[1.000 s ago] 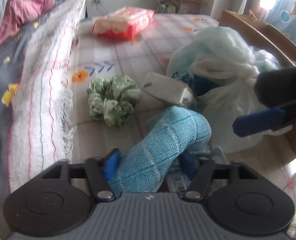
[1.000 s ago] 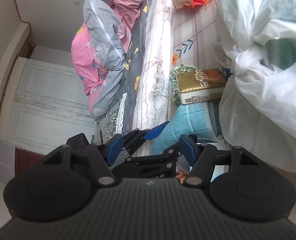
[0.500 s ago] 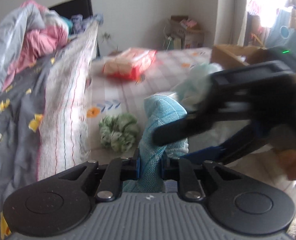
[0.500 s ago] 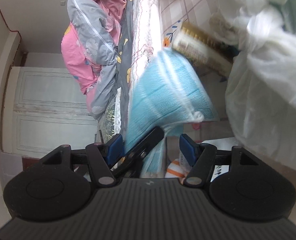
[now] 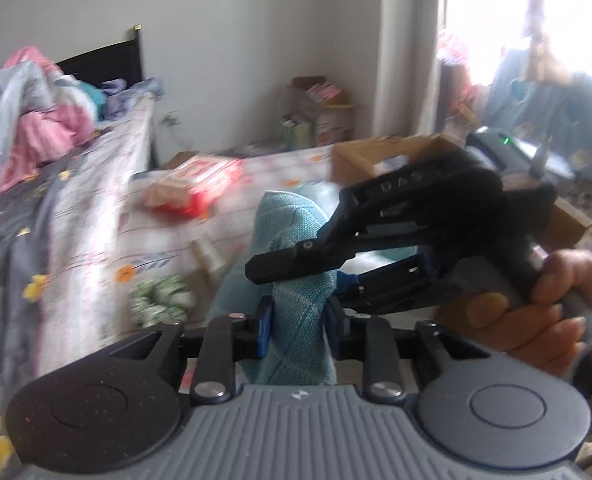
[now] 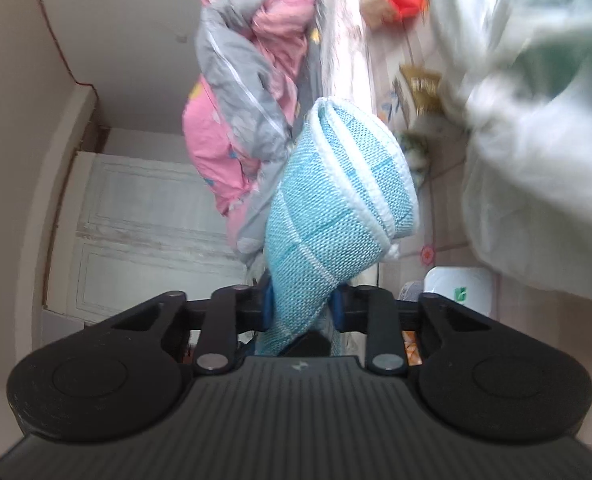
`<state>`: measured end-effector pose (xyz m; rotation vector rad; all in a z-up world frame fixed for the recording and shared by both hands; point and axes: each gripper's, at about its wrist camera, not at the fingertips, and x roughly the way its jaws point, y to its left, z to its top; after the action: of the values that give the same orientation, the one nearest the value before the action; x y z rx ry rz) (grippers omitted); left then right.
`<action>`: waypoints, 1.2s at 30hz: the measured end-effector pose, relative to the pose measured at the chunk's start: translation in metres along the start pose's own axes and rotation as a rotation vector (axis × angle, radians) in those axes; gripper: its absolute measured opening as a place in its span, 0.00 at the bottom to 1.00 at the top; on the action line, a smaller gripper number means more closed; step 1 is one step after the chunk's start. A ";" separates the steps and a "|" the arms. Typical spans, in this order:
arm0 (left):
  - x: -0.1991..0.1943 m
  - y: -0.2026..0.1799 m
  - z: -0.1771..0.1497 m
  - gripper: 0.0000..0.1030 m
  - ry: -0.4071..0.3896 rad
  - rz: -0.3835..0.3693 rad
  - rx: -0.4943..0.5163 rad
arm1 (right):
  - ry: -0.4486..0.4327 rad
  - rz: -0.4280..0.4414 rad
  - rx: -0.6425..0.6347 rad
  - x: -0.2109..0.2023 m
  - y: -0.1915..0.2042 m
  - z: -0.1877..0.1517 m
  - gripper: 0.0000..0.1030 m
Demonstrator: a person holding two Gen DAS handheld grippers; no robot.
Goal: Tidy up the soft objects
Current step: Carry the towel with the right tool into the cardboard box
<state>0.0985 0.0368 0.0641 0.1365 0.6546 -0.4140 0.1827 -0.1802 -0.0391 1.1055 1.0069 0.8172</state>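
A: Now, what is being held by the left hand-held gripper?

B: A blue cloth is being pinched between its blue pads; the jaws are opening slightly, yet the weave is still being pressed on both sides.

A: And the right hand-held gripper?

B: The same cloth is being clamped there too, the jaws closing on its lower end. In the left wrist view the right hand-held gripper is being seen from the side, gripped by a hand, with its fingers set across the cloth just above the left pads.

A: Where is the cloth being kept?

B: It is being held up above the bed, folded over at the top, touching nothing but the two grippers.

A: What else is being shown?

B: A green scrunchie and a red packet are lying on the sheet, well apart. A pink and grey quilt is being piled at the bed's far side, and a white plastic bag is lying near the cloth. The rest is being blurred.
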 end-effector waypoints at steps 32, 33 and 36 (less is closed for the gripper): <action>0.030 -0.011 -0.007 0.51 0.060 -0.072 -0.216 | 0.010 -1.100 -0.391 -0.136 -0.066 0.159 0.54; 0.030 -0.010 -0.008 0.51 0.061 -0.071 -0.220 | -0.011 -1.089 -0.390 -0.138 -0.061 0.160 0.56; 0.032 -0.005 -0.011 0.51 0.068 -0.071 -0.234 | -0.095 -1.053 -0.386 -0.151 -0.045 0.157 0.57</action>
<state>0.1135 0.0245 0.0360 -0.0956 0.7711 -0.3996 0.2794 -0.3799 -0.0272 0.1834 1.1057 0.0755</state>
